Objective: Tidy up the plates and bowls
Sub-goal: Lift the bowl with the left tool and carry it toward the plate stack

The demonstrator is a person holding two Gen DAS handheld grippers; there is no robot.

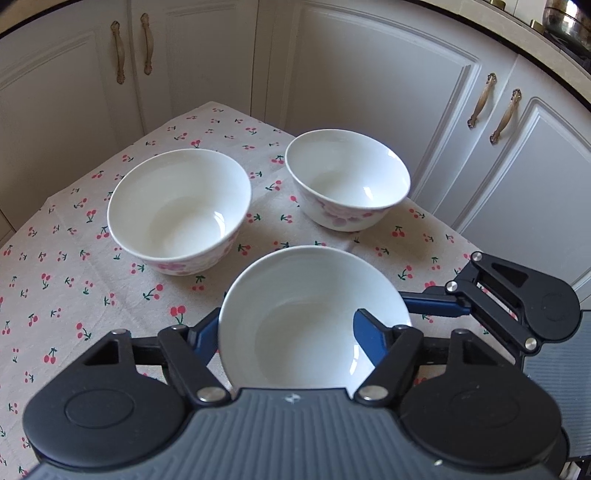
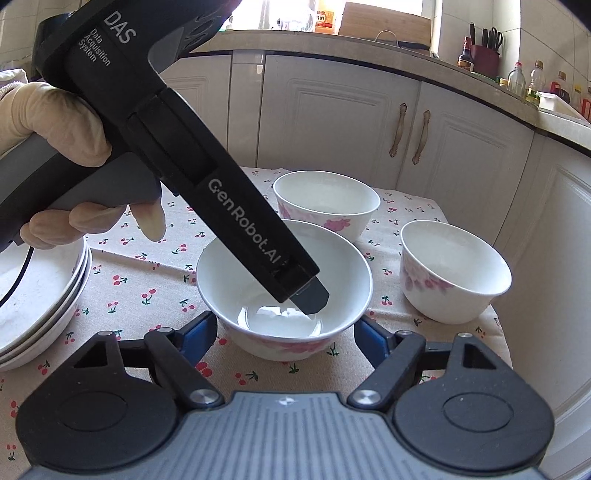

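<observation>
Cherry-print tablecloth (image 1: 74, 258) before white cabinets (image 1: 369, 92).

Kitchen setting: cream cabinetry around a small cloth-covered table.

Cabinet doors (image 1: 369, 92) in cream, with raised panel moulding, run behind the table from 9 to 3 o'clock; they carry paired aged-brass handles (image 1: 484, 100). The table wears a beige tablecloth (image 1: 59, 258) printed with red cherries. A pale countertop (image 2: 369, 48) tops the cabinets. At 12 o'clock on it stands a wooden cutting board (image 2: 384, 18) against a bright window (image 2: 432, 14) that admits strong daylight. At 1 o'clock sits a dark red knife holder (image 2: 484, 59) beside a dark bottle (image 2: 466, 55); further bottles (image 2: 528, 79) cluster at 2 o'clock. A metal pot (image 1: 565, 18) sits at 1 o'clock in the left wrist view.
</observation>
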